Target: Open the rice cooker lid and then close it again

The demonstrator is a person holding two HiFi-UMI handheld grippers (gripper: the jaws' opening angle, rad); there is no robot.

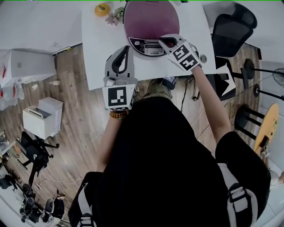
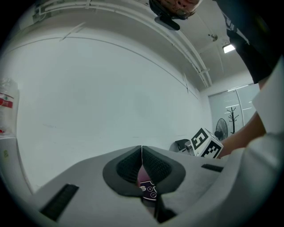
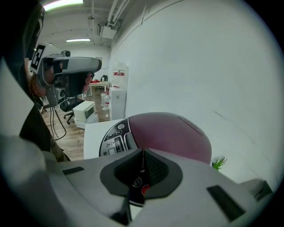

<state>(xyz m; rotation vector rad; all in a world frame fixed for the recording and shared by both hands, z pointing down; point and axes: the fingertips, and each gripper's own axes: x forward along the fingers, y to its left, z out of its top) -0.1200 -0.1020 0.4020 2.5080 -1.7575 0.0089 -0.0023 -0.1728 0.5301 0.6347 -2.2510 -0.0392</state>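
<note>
Left gripper (image 2: 142, 155): clenched, pads meeting, nothing between them. It hovers level over the near edge of the white rectangular table (image 1: 95, 40), short of the cooker.

Right gripper (image 3: 143, 162): also clenched and empty, tilted down. Its tip is over the front of the round maroon-lidded rice cooker (image 1: 151, 17), at the right end of the dark curved control panel (image 1: 144, 45).

Lid is down. Cooker stands at the table's far middle.

Step in hand, as I read it: reaching for the lid release. A red mark shows just under the pads; contact cannot be told.

To do it well: press the closed tip squarely onto the release, leave the lid room to swing up, and steady the body with the left gripper if it slides.

Table top is smooth. A round yellow fruit (image 1: 102, 9) and a small green sprig (image 1: 116, 17) sit left of the cooker.

Beyond: wood-plank floor (image 1: 80, 115), black office chair (image 1: 233, 26), plain white wall (image 2: 111, 88).
</note>
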